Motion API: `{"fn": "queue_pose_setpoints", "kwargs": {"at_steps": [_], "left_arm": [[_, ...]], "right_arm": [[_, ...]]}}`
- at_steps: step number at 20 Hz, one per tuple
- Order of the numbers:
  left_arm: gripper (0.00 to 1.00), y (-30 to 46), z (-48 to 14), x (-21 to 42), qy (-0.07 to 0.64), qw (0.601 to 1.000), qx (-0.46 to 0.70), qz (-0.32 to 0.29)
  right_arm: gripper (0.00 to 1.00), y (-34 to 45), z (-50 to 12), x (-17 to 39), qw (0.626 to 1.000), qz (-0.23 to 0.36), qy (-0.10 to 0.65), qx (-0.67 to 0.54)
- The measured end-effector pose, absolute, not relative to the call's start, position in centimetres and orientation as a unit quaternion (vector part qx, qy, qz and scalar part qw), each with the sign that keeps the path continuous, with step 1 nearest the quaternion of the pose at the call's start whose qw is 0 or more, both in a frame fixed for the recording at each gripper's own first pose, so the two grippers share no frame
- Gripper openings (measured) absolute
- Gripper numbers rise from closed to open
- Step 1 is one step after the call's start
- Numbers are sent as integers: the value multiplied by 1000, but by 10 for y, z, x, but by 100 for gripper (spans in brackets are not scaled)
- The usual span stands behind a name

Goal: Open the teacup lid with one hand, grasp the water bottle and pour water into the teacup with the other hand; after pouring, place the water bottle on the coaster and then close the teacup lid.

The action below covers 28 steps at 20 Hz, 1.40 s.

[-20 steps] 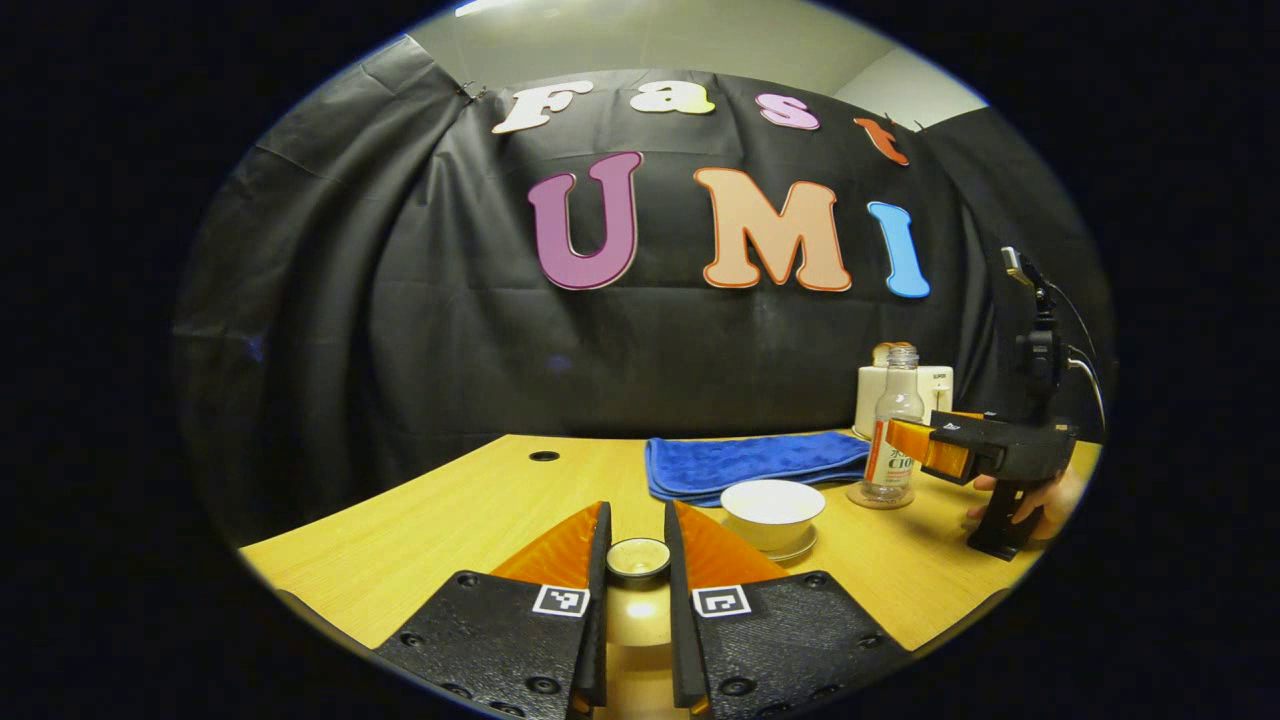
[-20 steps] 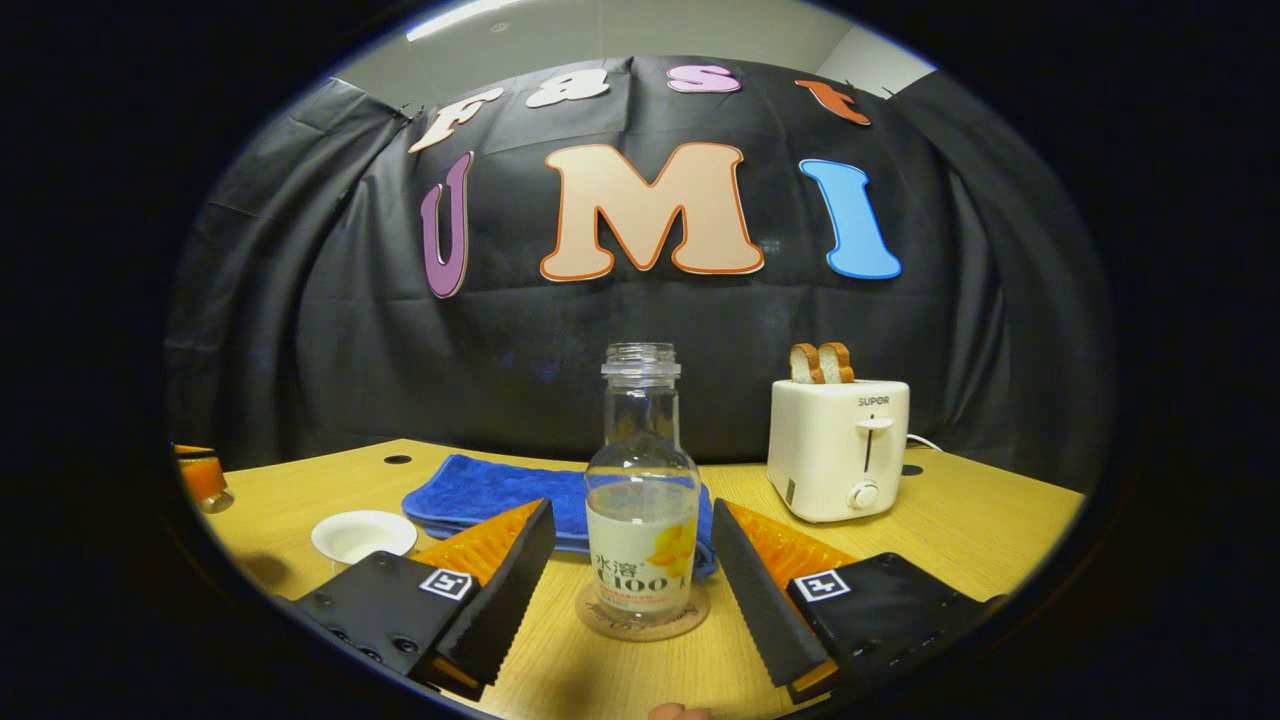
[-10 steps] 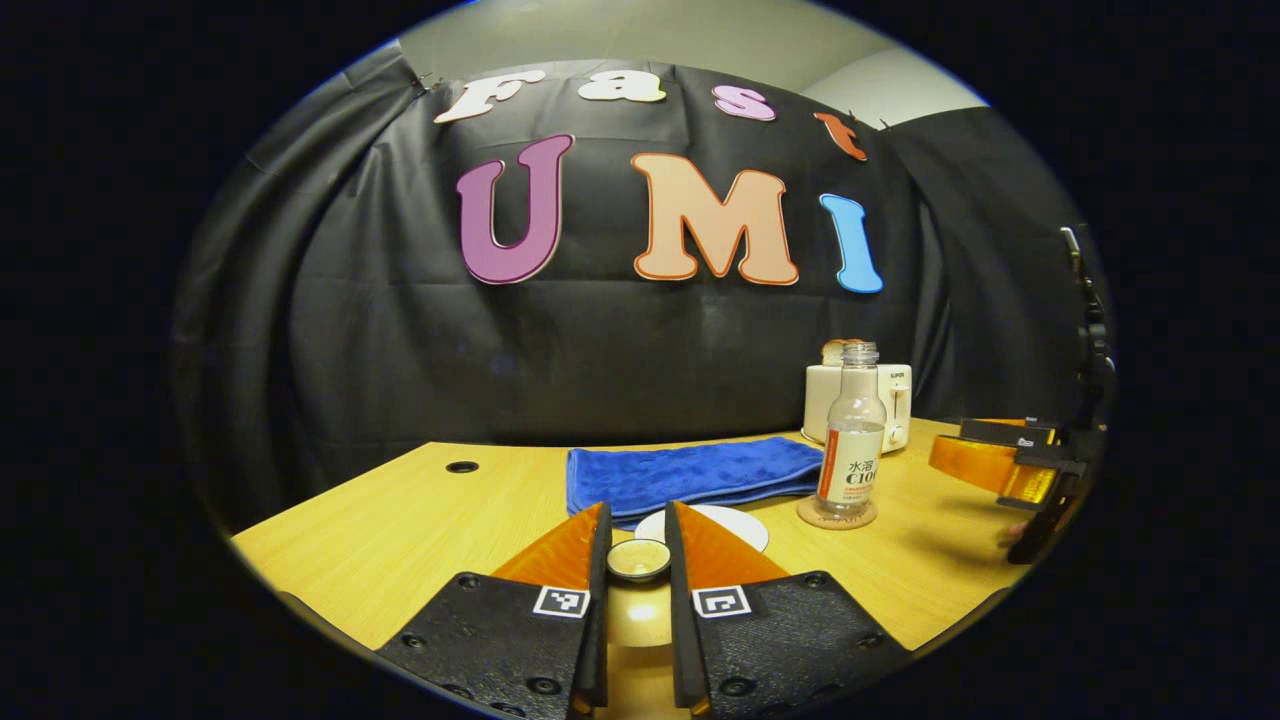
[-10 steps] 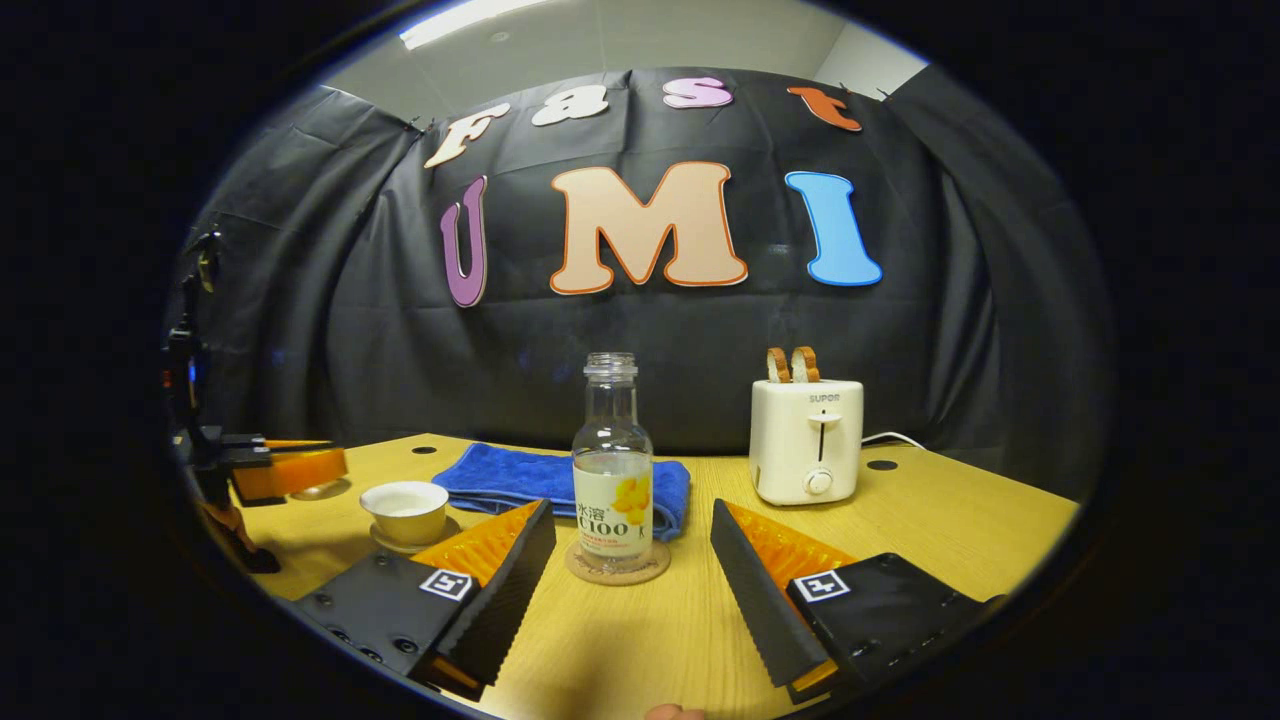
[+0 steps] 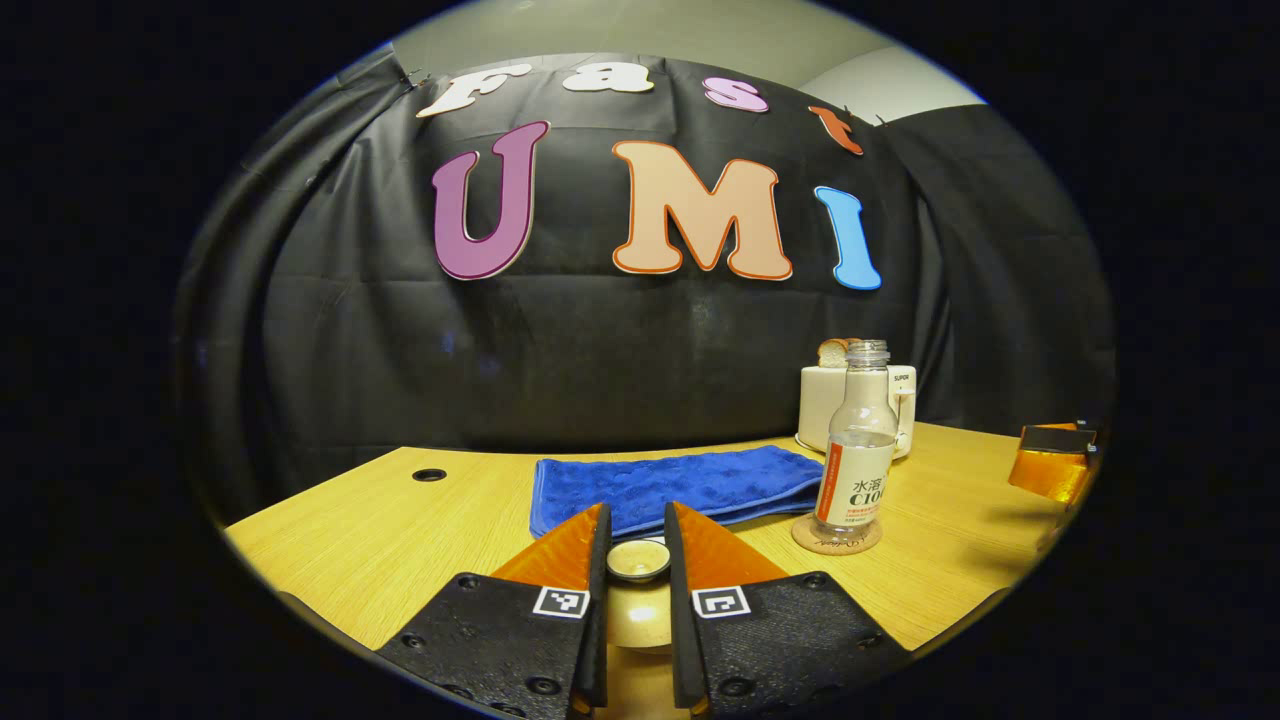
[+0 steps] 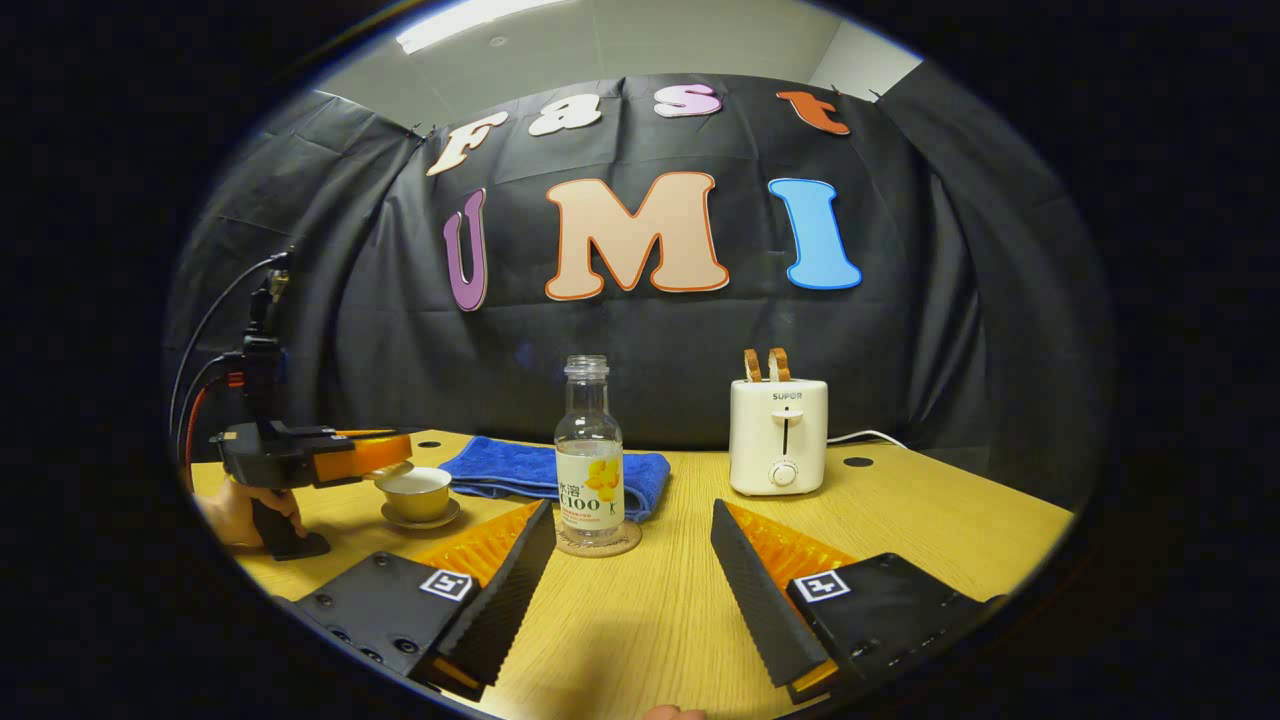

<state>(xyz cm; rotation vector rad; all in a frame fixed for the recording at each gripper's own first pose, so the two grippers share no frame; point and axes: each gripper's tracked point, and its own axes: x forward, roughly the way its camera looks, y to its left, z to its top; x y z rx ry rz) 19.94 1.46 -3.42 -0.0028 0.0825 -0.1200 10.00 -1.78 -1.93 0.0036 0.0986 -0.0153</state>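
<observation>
Pale wooden tabletop (image 6: 900,520), bearing all items. Folded blue terry towel (image 5: 670,482) lies toward the back; white two-slot toaster (image 6: 778,436) with bread stands behind it, to the right. Clear plastic water bottle (image 6: 589,450), uncapped and partly filled, stands upright on a round cork coaster (image 6: 599,542): light, thin-walled, probably yielding under pressure, so best taken at mid-body, on the label band, and kept vertical. Right gripper (image 6: 630,560) sits just short of the bottle, jaws spread wide and holding nothing. Small glazed teacup (image 6: 418,492) rests on its saucer (image 6: 420,518), uncovered, left of the bottle. Left gripper (image 5: 637,570) is pressed in on the knob of the small round ceramic teacup lid (image 5: 638,560), holding it at the cup's rim. The lid appears hard, smooth and breakable; the knob is its one sensible purchase, and lowering should be level and gentle.
</observation>
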Motion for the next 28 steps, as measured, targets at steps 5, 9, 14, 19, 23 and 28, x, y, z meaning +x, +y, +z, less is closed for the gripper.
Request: {"fn": "queue_pose_setpoints", "kwargs": {"at_steps": [5, 9, 14, 19, 23, 28], "left_arm": [[23, 8, -45, 210, 72, 995, 29, -58], [23, 3, -53, 216, 97, 992, 58, -59], [23, 1, -57, 218, 111, 989, 75, -59], [23, 1, -60, 217, 123, 988, 82, -53], [27, 2, -59, 216, 121, 988, 79, -50], [39, 0, -57, 213, 116, 989, 70, -55]], "right_arm": [[99, -22, -18, 93, 999, -10, 49, 2], [99, -22, -18, 92, 999, -8, 49, 2], [99, -24, -17, 92, 999, -12, 49, 2], [99, -24, -18, 91, 999, -13, 49, 1], [95, -24, -17, 90, 999, -14, 49, 1], [99, -25, -17, 90, 999, -16, 49, 1]]}}
